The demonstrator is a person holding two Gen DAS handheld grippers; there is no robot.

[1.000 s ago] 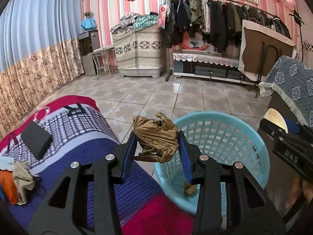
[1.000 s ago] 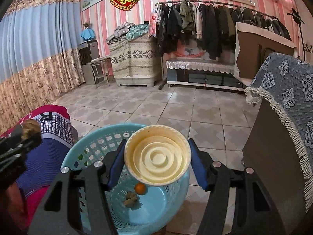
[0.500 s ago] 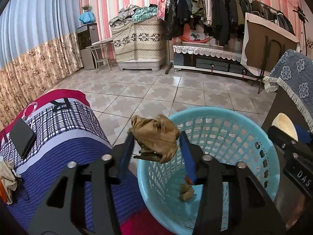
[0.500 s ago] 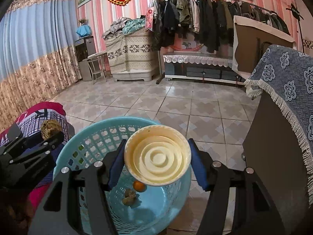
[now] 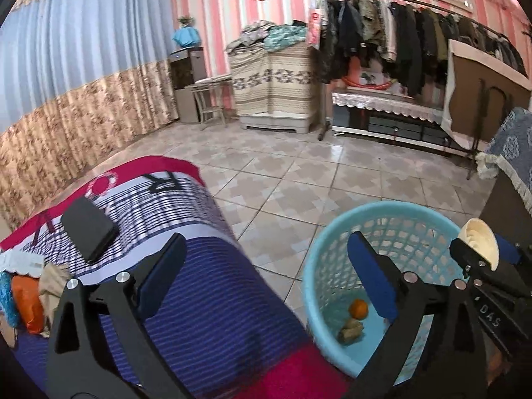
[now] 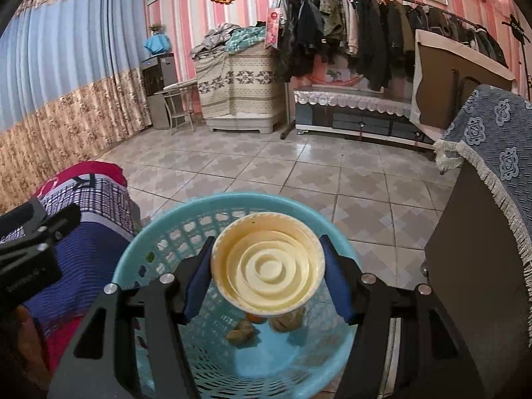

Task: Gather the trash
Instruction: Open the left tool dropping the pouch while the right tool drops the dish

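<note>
The left tongs (image 5: 266,282) are seen spreading wide apart, with nothing between the blue pads (image 5: 374,282); they are held over the edge of a bed covered by a striped blanket (image 5: 206,302) and the near rim of a light blue basket (image 5: 319,259). At the bottom of the basket a small orange fruit (image 5: 358,309) and crumpled brown scraps (image 5: 349,331) are visible. The right tongs (image 6: 267,276) are clamped on a cream plastic cup (image 6: 267,264), which is held on its side above the basket's mouth, its ridged base turned to the camera. On the blanket a black phone-like slab (image 5: 88,231) is laid, and at the far left a heap of orange and tan litter (image 5: 33,294) is left.
</note>
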